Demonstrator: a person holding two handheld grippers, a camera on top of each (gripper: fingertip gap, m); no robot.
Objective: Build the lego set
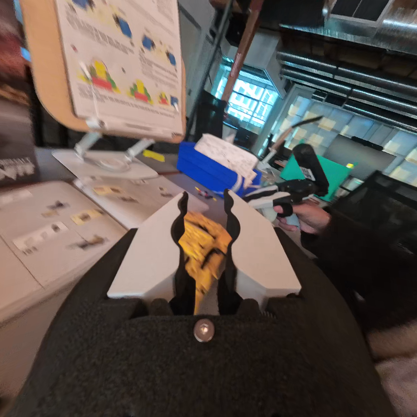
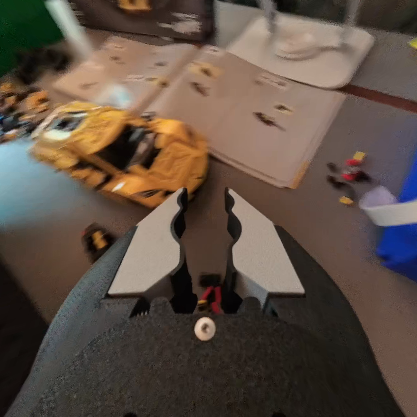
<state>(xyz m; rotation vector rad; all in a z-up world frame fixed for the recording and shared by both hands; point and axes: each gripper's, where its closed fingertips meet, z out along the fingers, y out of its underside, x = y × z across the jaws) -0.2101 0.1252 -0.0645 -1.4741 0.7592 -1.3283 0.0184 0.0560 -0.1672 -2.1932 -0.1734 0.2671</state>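
A yellow and black lego car [image 1: 204,243] sits between the fingers of my left gripper [image 1: 205,196], touching both pads; the jaws stand fairly wide around it. The car also shows blurred in the right wrist view [image 2: 126,153], on the brown table [image 2: 259,237] to the left. My right gripper [image 2: 205,191] is open and empty, just right of the car's near end and above the table. Small red and black pieces [image 2: 211,293] lie under it. It also shows in the left wrist view [image 1: 259,199], held by a hand [image 1: 311,218].
Open instruction booklets [image 2: 248,108] lie behind the car. A white stand [image 2: 304,52] holds an instruction sheet [image 1: 117,63]. A blue box [image 2: 401,225] stands at the right, with loose small pieces [image 2: 352,171] beside it. A black and yellow piece [image 2: 97,239] lies at front left. My right fingertips sit around 25 cm from my left ones.
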